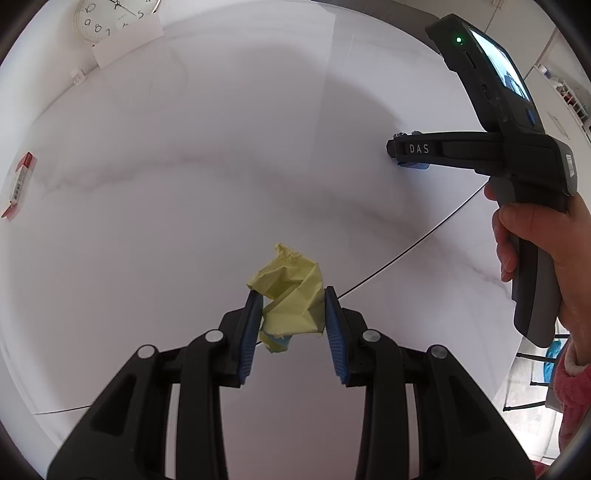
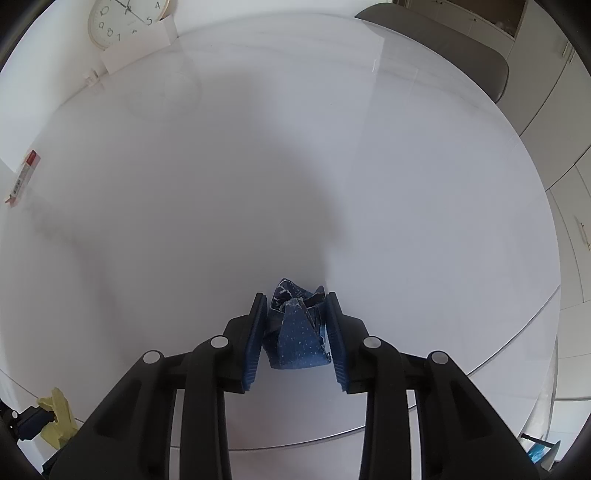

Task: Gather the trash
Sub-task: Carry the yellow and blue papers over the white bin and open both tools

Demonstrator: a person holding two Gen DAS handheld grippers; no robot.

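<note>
white marble-look table with faint grey veining takes up nearly the whole field in both views. grey chair back stands behind its far edge. round white wall clock hangs over the far left corner, with a white card propped below it. small red-and-white flat carton lies at the left edge of the table, well apart from everything else.

person's hand, pink fleece sleeve at the wrist, grips the handle of the right tongs. right tongs point steeply down at the table; blue ribbed pads are pressed on both sides of a crumpled dark blue wrapper with white dots, which sits at the table surface; contact with the table underneath cannot be told. no earlier view to compare.

left tongs also point steeply down; blue pads are clamped on a crumpled pale yellow paper wad, its upper part sticking out past the tips. whether it rests on the table or is held clear cannot be told.

thin dark line runs across the table behind the yellow wad.
</note>
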